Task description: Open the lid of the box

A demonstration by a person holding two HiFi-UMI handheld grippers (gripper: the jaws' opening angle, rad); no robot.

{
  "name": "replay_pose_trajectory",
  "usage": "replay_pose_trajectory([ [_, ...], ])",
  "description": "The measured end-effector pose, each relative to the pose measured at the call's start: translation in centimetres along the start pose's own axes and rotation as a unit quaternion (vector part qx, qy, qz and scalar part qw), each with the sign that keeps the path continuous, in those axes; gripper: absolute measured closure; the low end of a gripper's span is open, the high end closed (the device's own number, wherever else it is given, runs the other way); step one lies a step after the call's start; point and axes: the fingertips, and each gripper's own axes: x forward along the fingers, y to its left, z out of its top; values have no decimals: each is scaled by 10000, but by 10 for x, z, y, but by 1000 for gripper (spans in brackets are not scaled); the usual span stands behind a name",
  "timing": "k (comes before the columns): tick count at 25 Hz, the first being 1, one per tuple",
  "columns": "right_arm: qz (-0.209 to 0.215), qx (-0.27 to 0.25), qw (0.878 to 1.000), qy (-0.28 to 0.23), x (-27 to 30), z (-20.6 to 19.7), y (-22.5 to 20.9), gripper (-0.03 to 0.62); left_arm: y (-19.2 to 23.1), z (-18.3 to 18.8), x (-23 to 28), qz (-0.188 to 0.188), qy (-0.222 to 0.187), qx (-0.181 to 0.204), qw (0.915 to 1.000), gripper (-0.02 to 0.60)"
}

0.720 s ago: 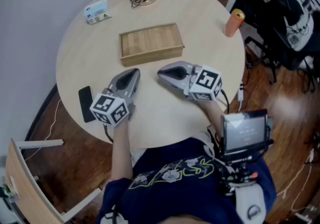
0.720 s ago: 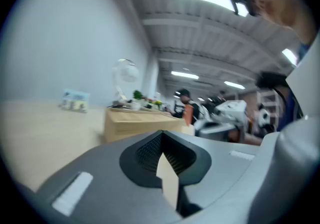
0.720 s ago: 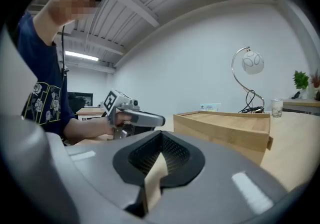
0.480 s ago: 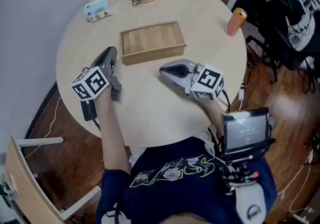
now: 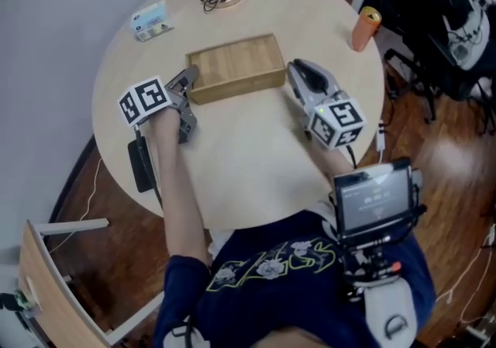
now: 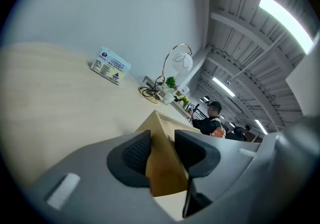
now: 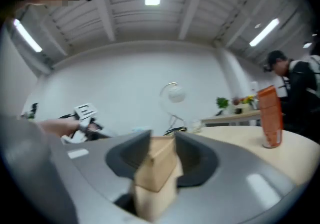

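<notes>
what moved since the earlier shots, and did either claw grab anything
The left claw moved forward and to the left, to the front left corner of the box. That corner now sits between its open jaws. The right claw went forward to the box's right end, and its jaws are closed on that corner. The box, still closed, the phone and the card stayed put.
</notes>
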Motion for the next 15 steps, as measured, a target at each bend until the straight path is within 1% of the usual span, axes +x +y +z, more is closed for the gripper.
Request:
replay_pose_trajectory([
  [1, -414, 399, 9983, -64, 7, 1, -27, 337, 1, 0, -2, 139, -55, 75, 9999, 433],
  [2, -429, 984, 9942, 45, 18, -4, -42, 162, 1, 0, -5, 305, -115, 176, 9993, 435],
  [3, -147, 1710, 9848, 258, 33, -12, -45, 169, 0, -1, -8, 472, -175, 272, 9984, 436],
  [4, 242, 2416, 9687, 519, 49, -20, -41, 190, -1, -2, -11, 608, -229, 328, 9974, 437],
  [5, 540, 2936, 9510, 798, 63, -27, -37, 304, -1, -2, -13, 696, -271, 331, 9967, 439],
  [6, 688, 3209, 9387, 1051, 75, -32, -36, 471, -1, -3, -14, 738, -301, 293, 9964, 439],
  [7, 771, 3288, 9329, 1247, 84, -35, -38, 492, 0, -3, -15, 748, -322, 245, 9964, 439],
  [8, 826, 3269, 9310, 1396, 90, -36, -41, 497, 2, -3, -17, 751, -341, 218, 9964, 439],
  [10, 725, 3164, 9339, 1498, 90, -32, -59, 515, 4, -3, -19, 828, -390, 260, 9955, 439],
  [11, 589, 3176, 9362, 1382, 83, -28, -76, 520, 5, -2, -20, 895, -414, 300, 9947, 450],
  [12, 429, 3313, 9353, 1164, 72, -24, -98, 523, 5, -2, -21, 943, -431, 322, 9941, 459],
  [13, 231, 3570, 9296, 890, 55, -21, -123, 525, 6, -2, -23, 954, -440, 318, 9940, 463],
  [15, -362, 4032, 9137, 343, 11, -16, -170, 532, 7, -1, -23, 918, -471, 295, 9942, 469],
])
